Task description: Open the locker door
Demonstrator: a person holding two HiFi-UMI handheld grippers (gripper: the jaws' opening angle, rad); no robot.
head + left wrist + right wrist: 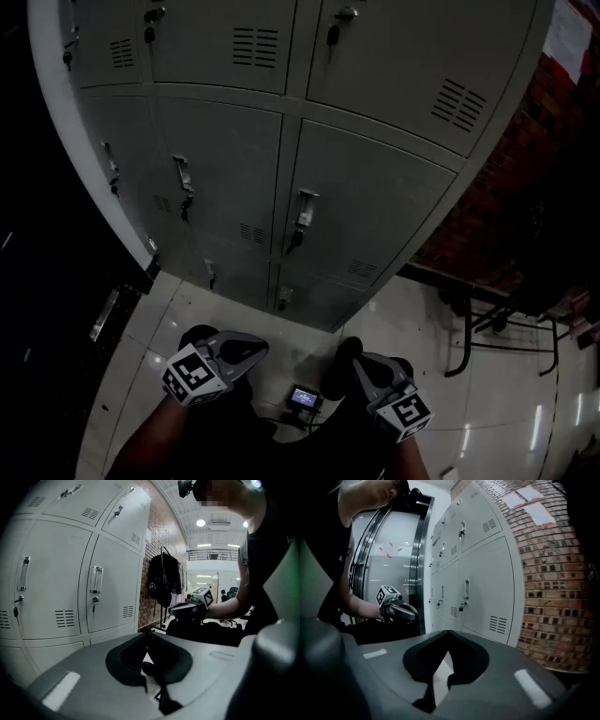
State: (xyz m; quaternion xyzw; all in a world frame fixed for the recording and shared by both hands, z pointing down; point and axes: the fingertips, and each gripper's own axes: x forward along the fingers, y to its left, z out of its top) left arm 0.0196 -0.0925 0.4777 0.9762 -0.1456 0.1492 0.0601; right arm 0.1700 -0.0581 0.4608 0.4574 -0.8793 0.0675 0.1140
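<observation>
Locker door (366, 202) closed. Its upright handle (306, 210) lies at 11 o'clock from right gripper (349, 354) and 1 o'clock from left gripper (246, 349), well apart from both, neither clearly nearer. Both jaws pressed together, empty.

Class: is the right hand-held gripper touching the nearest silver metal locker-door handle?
Apart. Head view shows glossy floor tiles between right hand-held gripper and silver metal handle.

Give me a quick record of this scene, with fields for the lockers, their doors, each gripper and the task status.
lockers: grey metal bank beside a brick wall
doors: all in view closed
left gripper: shut, empty, held low, apart from the lockers
right gripper: shut, empty, held low, apart from the lockers
task status: not begun, no handle touched
</observation>
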